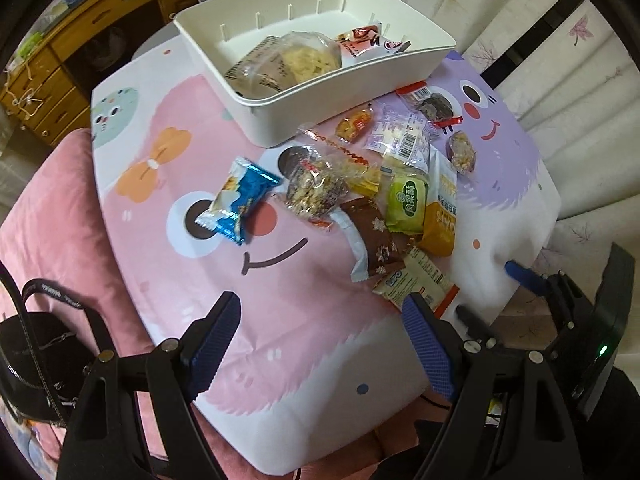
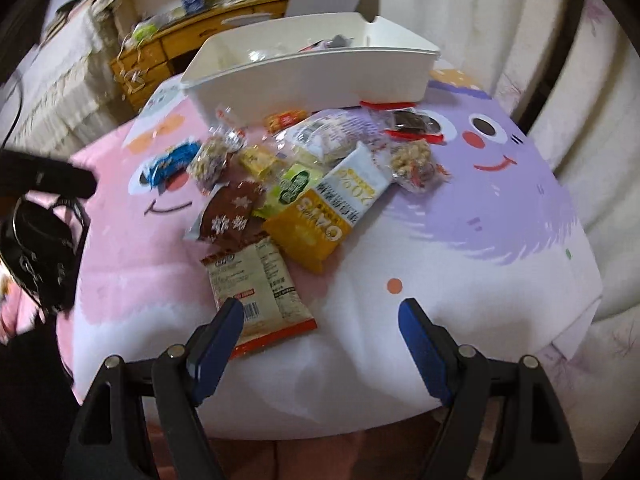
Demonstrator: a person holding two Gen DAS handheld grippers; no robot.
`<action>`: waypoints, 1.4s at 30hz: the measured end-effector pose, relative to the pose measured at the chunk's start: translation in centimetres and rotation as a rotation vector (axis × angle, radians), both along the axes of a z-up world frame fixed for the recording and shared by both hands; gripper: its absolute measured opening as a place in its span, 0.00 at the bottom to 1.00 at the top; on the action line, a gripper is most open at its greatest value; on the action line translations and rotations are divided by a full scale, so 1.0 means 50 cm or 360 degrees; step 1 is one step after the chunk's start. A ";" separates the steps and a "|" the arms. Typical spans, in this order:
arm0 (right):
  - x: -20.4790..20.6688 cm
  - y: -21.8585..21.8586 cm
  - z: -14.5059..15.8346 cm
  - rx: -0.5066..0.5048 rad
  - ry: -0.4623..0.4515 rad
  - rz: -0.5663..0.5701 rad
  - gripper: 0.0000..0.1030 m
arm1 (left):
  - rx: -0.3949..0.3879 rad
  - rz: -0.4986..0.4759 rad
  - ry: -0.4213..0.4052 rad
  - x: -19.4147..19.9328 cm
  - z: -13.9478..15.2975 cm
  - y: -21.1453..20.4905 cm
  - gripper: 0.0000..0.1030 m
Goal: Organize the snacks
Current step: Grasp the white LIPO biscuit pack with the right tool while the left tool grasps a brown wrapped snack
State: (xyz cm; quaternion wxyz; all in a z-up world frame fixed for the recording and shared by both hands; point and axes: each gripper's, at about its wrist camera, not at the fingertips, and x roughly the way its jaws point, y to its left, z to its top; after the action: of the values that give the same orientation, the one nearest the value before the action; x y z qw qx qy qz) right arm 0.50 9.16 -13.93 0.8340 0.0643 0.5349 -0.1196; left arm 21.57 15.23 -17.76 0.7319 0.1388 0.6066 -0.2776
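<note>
A white bin stands at the far side of a cartoon mat. It holds a clear packet and a red-and-white packet. In front of it lies a pile of several snack packets. A blue packet lies to the left of the pile. My left gripper hovers open over bare mat, short of the pile. My right gripper is open too; a beige packet lies just beyond its left finger. A yellow oat packet, a brown packet and a green packet lie farther off.
The mat lies on a pink cushion. A black bag sits at the mat's left edge. White patterned curtains hang on the right. A wooden desk stands behind. The purple side of the mat is bare.
</note>
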 end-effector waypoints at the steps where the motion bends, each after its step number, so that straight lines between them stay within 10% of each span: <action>1: 0.003 0.004 -0.005 0.0000 0.0031 0.0023 0.78 | -0.0002 -0.0005 0.0007 0.004 -0.004 -0.005 0.80; 27: 0.048 0.085 -0.103 -0.0141 -0.0038 0.0423 0.78 | 0.0084 0.0153 0.0293 0.087 -0.205 -0.138 0.79; 36: 0.043 0.078 -0.113 -0.0089 -0.0157 0.0386 0.78 | 0.0136 0.0146 0.0236 0.088 -0.221 -0.184 0.69; 42: 0.041 0.075 -0.115 -0.0075 -0.0156 0.0422 0.80 | 0.0136 0.0103 0.0197 0.072 -0.219 -0.212 0.40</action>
State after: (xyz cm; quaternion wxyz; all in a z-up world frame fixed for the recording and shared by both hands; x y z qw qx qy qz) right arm 2.57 12.89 -19.69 0.8689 -0.0207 0.4943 -0.0177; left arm 25.17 4.63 -28.72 0.6951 0.1329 0.6661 -0.2357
